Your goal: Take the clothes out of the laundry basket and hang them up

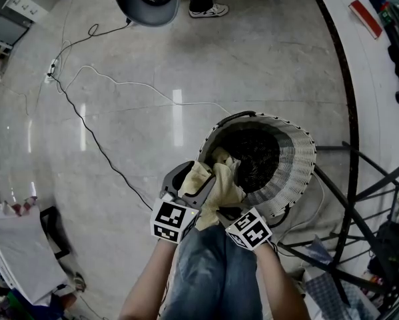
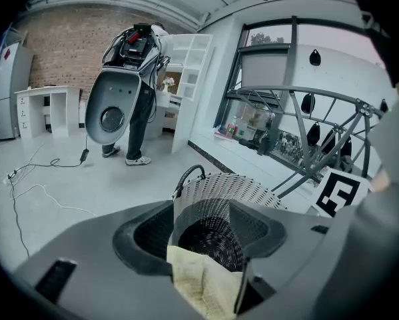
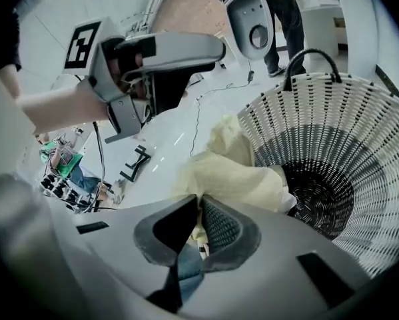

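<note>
Here, over a polished pale floor [image 1: 119, 99] and beside a dark metal rack [image 1: 359, 185], a person works two hand-held grippers at the rim of a white woven laundry basket [image 1: 299, 172]. A pale yellow garment [image 1: 219, 185] is bunched above the near edge of the basket, partly draped over the rim and clear of the dark bottom.

The garment looks thin, light and limp. It should sag wherever it is not supported, and a shallow pinch on one layer is likely to slide. Two holds set apart along an edge or seam would probably let it open out for hanging.

The left gripper [image 1: 196, 179] has its fingers part-way apart, with a folded wad of the cloth filling the gap and seemingly clamped. The right gripper [image 1: 231, 211] has its fingers nearly together, nipping a fold of the same cloth low on the bundle, as its own view shows.

Much stays unclear. The crumpled cloth gives away no collar, sleeve or hem, so the kind of garment cannot be told. The person's jeans [image 1: 212, 272] cover its lower part in the head view. The rack is cut off at the frame's right edge, and no hanger can be picked out with certainty. Only a patch of the basket's bottom shows, and it looks bare.
</note>
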`<state>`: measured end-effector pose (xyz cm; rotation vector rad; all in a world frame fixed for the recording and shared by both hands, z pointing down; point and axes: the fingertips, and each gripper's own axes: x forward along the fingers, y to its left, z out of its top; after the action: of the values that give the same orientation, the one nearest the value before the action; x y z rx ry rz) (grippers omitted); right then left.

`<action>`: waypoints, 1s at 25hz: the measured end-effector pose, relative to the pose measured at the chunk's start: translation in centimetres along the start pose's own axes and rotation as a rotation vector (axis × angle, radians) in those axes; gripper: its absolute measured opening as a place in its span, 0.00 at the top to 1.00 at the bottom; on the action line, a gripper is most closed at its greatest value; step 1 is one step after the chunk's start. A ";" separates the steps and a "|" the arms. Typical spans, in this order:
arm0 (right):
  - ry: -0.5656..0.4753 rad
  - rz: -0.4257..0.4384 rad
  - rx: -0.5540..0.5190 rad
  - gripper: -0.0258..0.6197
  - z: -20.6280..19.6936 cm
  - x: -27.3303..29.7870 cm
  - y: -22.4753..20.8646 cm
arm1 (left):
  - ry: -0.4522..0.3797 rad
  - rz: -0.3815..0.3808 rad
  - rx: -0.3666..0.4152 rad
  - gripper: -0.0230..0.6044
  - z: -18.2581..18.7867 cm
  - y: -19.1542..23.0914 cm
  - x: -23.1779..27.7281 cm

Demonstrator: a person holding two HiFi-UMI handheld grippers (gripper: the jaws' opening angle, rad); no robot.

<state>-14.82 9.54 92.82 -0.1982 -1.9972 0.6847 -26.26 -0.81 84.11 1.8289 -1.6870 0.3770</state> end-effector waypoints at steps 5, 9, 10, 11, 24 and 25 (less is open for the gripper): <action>-0.118 -0.052 0.042 0.92 2.1 -3.5 0.1 | -0.001 -0.003 0.003 0.53 0.9 -0.4 -0.3; -0.219 -0.102 0.071 0.92 4.1 -7.5 0.1 | 0.002 -0.017 0.012 0.53 2.1 -1.2 -1.0; -0.241 -0.117 0.077 0.92 4.7 -8.5 0.0 | 0.001 -0.020 0.016 0.53 2.6 -1.4 -1.1; -0.263 -0.133 0.081 0.92 5.3 -9.6 -0.2 | -0.002 -0.024 0.021 0.53 3.1 -1.6 -1.2; -0.512 -0.316 0.078 0.92 12.0 -24.4 0.2 | -0.071 -0.097 0.099 0.53 13.4 -7.3 -3.8; -0.530 -0.330 0.075 0.92 12.5 -25.5 0.3 | -0.080 -0.102 0.108 0.54 14.3 -7.7 -4.1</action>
<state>-12.49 -5.50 68.79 0.3908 -2.4205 0.6384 -22.20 -6.31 68.80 2.0246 -1.6462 0.3624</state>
